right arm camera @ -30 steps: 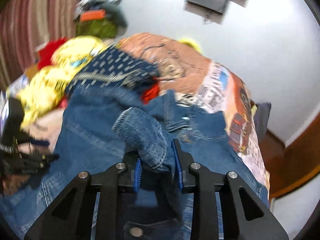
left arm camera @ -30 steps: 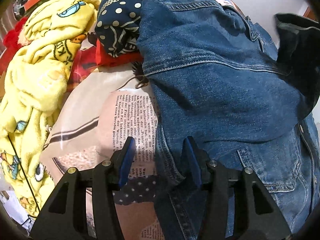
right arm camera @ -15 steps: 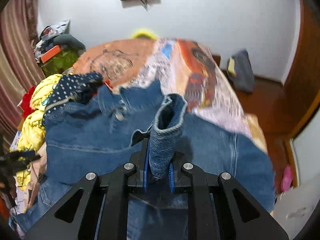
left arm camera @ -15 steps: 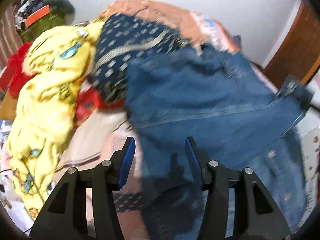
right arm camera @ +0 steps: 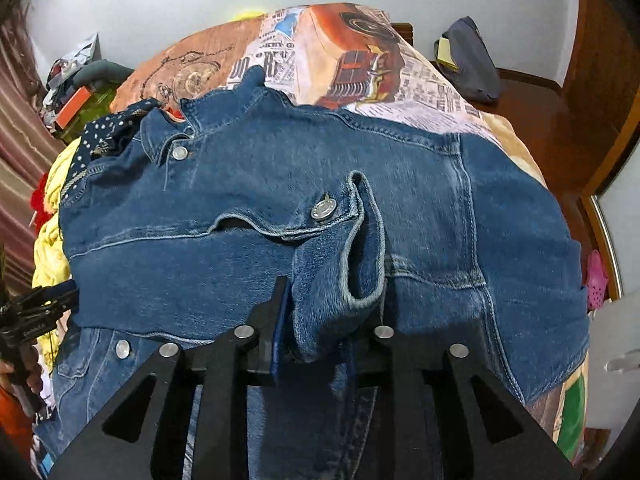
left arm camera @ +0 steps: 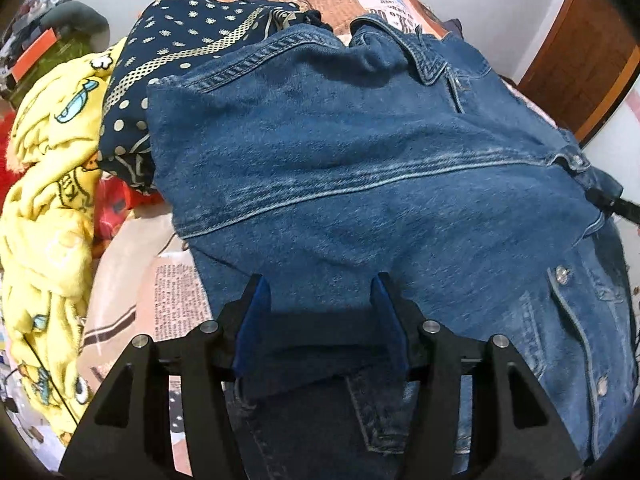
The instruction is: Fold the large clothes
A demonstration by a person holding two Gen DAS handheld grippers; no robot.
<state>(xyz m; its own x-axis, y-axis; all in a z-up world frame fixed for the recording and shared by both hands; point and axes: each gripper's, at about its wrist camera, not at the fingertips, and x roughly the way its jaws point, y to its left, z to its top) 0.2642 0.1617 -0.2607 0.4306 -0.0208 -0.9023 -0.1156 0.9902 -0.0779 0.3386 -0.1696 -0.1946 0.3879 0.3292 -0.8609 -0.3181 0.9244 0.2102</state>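
Note:
A blue denim jacket lies spread on the bed, with one sleeve folded across its front. In the right wrist view the jacket fills the middle, and the sleeve's cuff lies on it. My right gripper has that cuff between its jaws, which are opening, and the cloth sits loosely there. My left gripper hovers over the folded sleeve at the jacket's left side. Its jaws are opening and the denim lies below the pads, not pinched. The left gripper also shows at the right wrist view's left edge.
A yellow cartoon fleece, a navy dotted cloth and a red cloth are piled left of the jacket. The newspaper-print bedspread stretches behind. A dark bag and a pink shoe lie on the wooden floor to the right.
My right gripper carried the cuff across and down onto the jacket, then widened its jaws. My left gripper shifted from the jacket's edge to over the folded sleeve.

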